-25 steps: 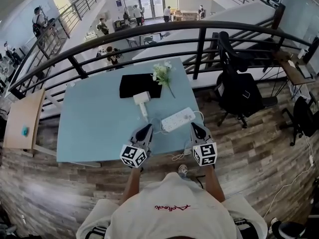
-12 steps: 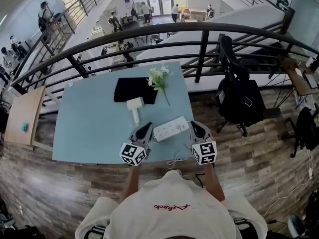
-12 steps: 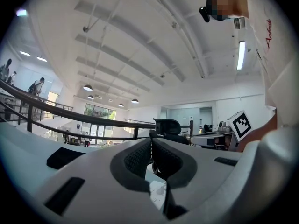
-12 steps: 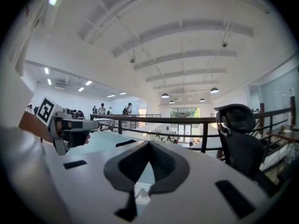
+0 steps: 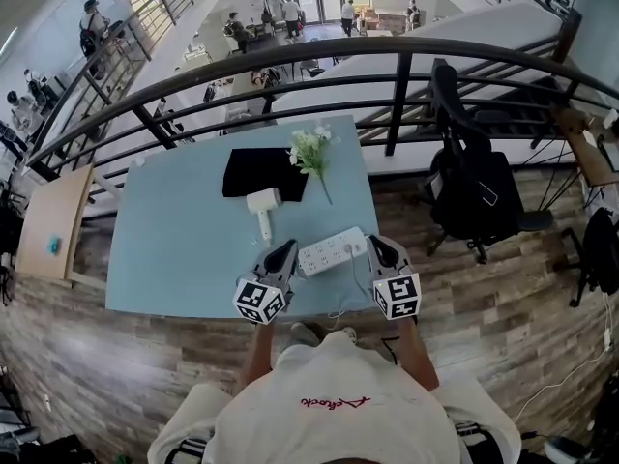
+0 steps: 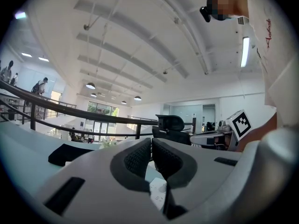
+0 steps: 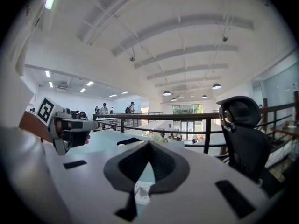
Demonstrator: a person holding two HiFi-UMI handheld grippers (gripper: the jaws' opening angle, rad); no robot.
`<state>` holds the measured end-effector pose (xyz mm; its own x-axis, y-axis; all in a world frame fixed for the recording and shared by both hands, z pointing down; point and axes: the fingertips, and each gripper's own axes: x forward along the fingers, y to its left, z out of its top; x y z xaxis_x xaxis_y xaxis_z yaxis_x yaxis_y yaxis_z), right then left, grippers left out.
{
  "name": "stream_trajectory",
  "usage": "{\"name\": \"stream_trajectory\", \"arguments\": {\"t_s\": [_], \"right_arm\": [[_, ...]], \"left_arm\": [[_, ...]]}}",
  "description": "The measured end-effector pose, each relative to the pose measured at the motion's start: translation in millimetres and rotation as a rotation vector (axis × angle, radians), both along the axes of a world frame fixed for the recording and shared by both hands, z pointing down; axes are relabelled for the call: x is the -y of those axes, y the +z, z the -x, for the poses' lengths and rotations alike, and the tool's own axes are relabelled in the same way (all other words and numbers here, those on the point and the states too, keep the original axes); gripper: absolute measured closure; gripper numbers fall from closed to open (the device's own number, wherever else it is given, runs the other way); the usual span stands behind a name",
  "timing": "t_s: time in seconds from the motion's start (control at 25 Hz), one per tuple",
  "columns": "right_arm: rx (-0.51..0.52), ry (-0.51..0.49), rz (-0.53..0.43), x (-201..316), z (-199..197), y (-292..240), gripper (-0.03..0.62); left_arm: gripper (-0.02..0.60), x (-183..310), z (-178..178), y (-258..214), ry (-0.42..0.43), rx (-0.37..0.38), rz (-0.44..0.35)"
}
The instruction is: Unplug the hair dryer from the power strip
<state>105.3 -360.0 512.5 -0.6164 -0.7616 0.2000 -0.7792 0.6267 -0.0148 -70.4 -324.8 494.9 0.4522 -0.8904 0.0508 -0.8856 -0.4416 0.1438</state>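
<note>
A white hair dryer (image 5: 262, 204) lies on the light blue table (image 5: 174, 249), its handle pointing toward the near edge. The white power strip (image 5: 332, 251) lies slantwise near that edge, between my two grippers. My left gripper (image 5: 285, 252) is just left of the strip, shut and empty. My right gripper (image 5: 377, 249) is just right of it, also shut and empty. In the left gripper view the closed jaws (image 6: 152, 146) hang over the strip (image 6: 158, 191). The right gripper view shows the closed jaws (image 7: 149, 148) above the strip's sockets (image 7: 142, 192). I cannot make out the plug.
A black cloth (image 5: 263, 170) and a small bunch of white flowers (image 5: 309, 147) lie at the table's far side. A black railing (image 5: 387, 71) runs behind the table. A black office chair (image 5: 469, 177) stands at the right, a wooden side table (image 5: 44, 225) at the left. A white cord (image 5: 343, 307) hangs off the near edge.
The table and power strip have come closer in the head view. Both grippers now flank the strip's ends, where a second ago they were short of it. Both stayed shut.
</note>
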Motion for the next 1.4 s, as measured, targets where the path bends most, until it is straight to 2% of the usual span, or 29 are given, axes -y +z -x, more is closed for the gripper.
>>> {"name": "stream_trajectory", "arguments": {"t_s": [0.32,0.84,1.4], "right_arm": [[-0.009,0.038,0.008,10,3,4,0.577],[-0.034,0.103,0.006,47,39,6,0.577],[-0.075,0.143,0.056,64,25,33,0.577]], "left_arm": [[0.566,17,6,6,0.029,0.008,0.006],[0.566,66,47,18,0.061,-0.03,0.015],[0.566,100,47,46,0.107,-0.016,0.069]]}}
